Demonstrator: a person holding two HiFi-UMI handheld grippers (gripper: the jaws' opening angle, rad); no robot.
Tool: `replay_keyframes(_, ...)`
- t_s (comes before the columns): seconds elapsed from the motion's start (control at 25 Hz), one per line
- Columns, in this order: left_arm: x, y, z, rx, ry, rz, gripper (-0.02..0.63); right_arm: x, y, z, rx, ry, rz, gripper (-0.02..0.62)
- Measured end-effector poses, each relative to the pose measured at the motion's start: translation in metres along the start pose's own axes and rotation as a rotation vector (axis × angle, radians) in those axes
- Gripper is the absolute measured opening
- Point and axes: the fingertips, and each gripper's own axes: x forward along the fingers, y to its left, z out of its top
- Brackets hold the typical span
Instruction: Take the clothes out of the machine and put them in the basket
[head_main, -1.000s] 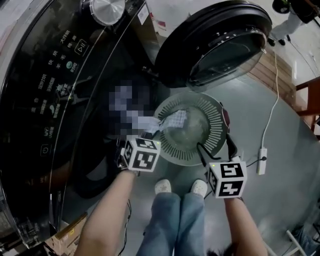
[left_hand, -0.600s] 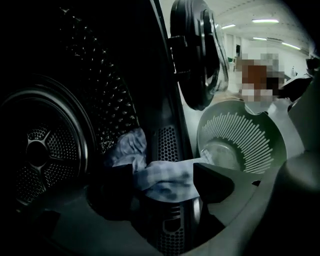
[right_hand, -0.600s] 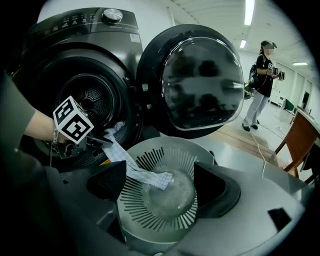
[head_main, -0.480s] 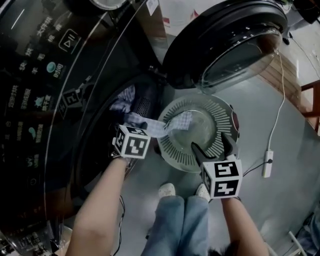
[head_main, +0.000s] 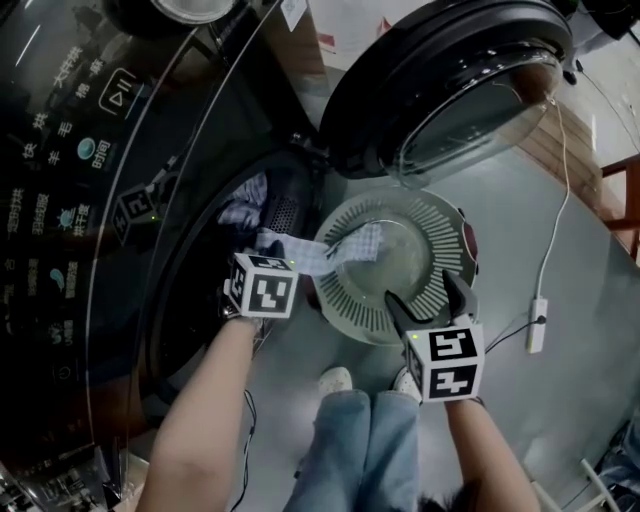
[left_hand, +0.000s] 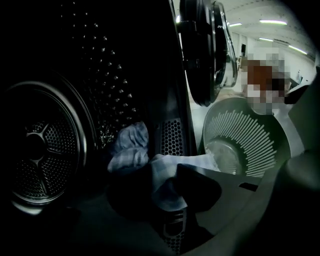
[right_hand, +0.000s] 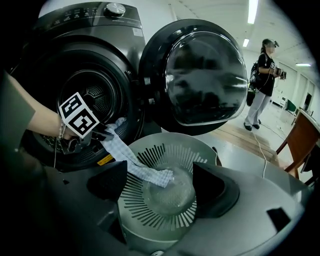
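Head view: a checked cloth stretches as 1 long strip from the mouth of the machine across to the basket, its far end already draped inside the rim. The left claw sits at the machine end of that strip. Its jaws have just been closing, and the left gripper view shows them pinched on a fold of the cloth. The right claw hovers over the near side of the basket with jaws wide apart and nothing held, only the basket floor showing between them.

The coming move likely turns on this line: the cloth's long axis runs from the left claw rightward and slightly away, toward the basket, so the held end has to travel along it. The right claw is nearer the basket end. More clothes lie just behind, inside the drum, under the open door.
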Motion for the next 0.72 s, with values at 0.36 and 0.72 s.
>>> replay_keyframes(0.36, -0.042, -0.014, 0.006, -0.133, -0.047, -0.029, 0.055, -0.027, -0.006, 0.013, -0.014, -0.02, -0.004, 0.391)
replay_keyframes(0.72, -0.101, -0.056, 0.038, -0.184, -0.163, -0.117, 0.054, -0.064, -0.019, 0.022, -0.024, -0.037, -0.015, 0.379)
